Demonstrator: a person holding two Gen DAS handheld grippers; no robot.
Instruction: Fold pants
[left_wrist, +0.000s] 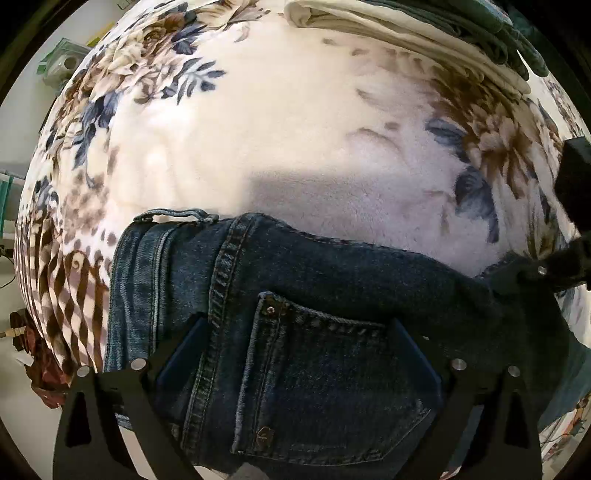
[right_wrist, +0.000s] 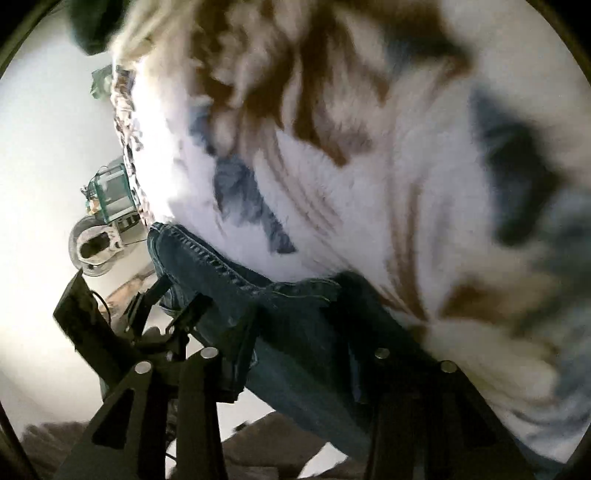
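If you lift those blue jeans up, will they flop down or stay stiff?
Probably flop: the jeans already sag and bunch on the floral blanket. They likely feel heavy for cloth, given the thick seams and back pocket. They shouldn't slip much on that fuzzy surface.

— What sort of place is this?
— A home bedroom, it seems: a bed under a plush floral blanket (left_wrist: 258, 122), with folded laundry (left_wrist: 406, 33) stacked at its far edge.
— Anything else?
— Household clutter (right_wrist: 107, 206) on the floor beside it.
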